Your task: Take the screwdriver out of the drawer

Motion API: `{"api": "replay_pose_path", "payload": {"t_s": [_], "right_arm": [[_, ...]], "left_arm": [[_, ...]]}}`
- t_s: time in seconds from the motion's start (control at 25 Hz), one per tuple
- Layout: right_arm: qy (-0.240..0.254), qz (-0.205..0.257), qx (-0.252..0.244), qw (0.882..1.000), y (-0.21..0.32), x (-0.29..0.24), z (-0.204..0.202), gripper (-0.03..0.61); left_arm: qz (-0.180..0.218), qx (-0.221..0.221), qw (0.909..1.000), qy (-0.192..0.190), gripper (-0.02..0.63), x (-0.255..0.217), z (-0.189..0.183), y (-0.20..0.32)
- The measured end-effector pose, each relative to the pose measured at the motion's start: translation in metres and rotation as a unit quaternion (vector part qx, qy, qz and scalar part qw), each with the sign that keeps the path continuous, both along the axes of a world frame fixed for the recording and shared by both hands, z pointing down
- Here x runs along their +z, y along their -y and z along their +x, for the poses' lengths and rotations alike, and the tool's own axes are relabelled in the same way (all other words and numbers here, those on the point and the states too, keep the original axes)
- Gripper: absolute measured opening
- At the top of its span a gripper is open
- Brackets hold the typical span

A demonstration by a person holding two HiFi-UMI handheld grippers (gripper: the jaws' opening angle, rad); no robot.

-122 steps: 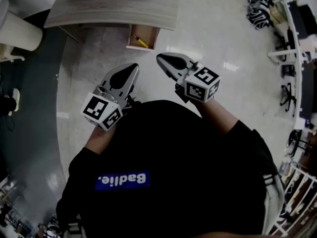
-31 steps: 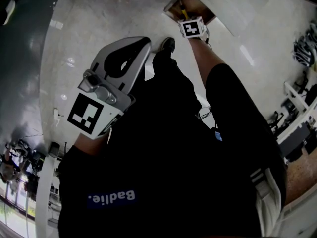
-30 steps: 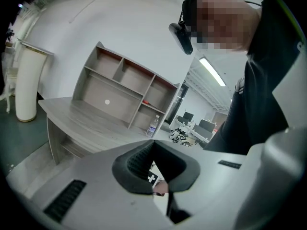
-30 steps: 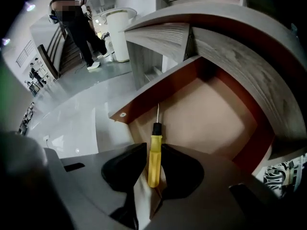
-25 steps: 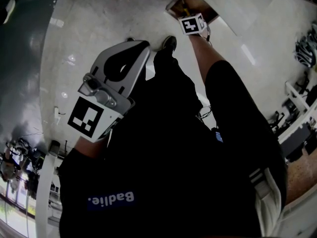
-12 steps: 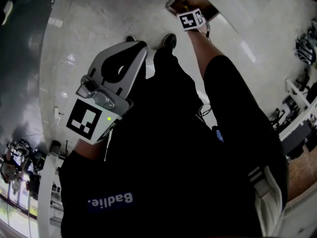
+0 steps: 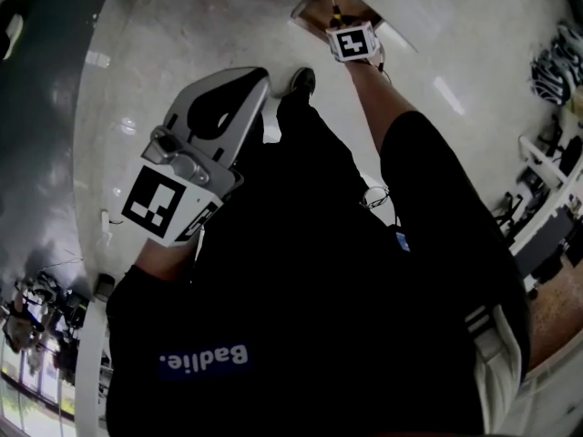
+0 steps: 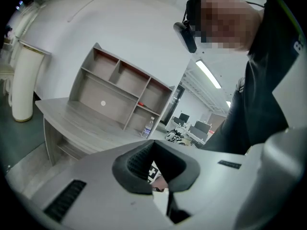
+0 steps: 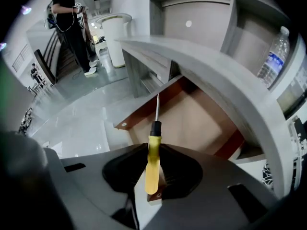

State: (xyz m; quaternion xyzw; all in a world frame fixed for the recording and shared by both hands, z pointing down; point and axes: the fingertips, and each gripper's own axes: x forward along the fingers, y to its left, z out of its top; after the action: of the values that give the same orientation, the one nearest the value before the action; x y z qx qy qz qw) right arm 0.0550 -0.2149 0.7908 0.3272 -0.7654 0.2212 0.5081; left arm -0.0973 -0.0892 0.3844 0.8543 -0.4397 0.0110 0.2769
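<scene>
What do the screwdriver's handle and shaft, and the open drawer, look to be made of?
The screwdriver has a yellow handle that looks like moulded plastic, smooth with a dull sheen, and a black collar. Its shaft is thin, pale and shiny, likely steel. The drawer has a flat tan bottom and reddish-brown sides, both matte. It is probably wood or laminated board, but no grain can be made out.

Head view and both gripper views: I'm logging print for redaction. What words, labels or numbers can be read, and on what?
"Badlie." in white on a blue patch on the person's black shirt, upside down in the head view.
Water bottle label: too small to read.
Near marker cube and far marker cube: black-and-white patterns only, no letters.
</scene>
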Motion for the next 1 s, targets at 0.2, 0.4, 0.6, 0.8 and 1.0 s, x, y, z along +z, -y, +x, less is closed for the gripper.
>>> {"api": "replay_pose_path", "payload": {"t_s": [0.2,0.4,0.6,0.8,1.0], "right_arm": [[0.037,0.015,0.032,0.999,-0.001,-0.046,0.004,0.103],[0.069,0.026,0.045,0.996,-0.005,-0.092,0.006,0.101],[0.120,0.043,0.050,0.991,-0.009,-0.142,0.004,0.101],[0.173,0.054,0.062,0.981,-0.017,-0.202,0.000,0.101],[0.216,0.063,0.064,0.972,-0.029,-0.248,0.000,0.101]], "left_arm": [[0.023,0.012,0.9996,-0.010,-0.002,-0.015,0.009,0.001],[0.043,0.032,0.9985,-0.012,-0.002,-0.030,0.019,0.005],[0.063,0.053,0.9965,-0.012,-0.002,-0.046,0.034,0.004],[0.077,0.073,0.9943,-0.013,-0.002,-0.059,0.046,-0.001],[0.086,0.089,0.9922,-0.013,-0.002,-0.067,0.055,-0.003]]}}
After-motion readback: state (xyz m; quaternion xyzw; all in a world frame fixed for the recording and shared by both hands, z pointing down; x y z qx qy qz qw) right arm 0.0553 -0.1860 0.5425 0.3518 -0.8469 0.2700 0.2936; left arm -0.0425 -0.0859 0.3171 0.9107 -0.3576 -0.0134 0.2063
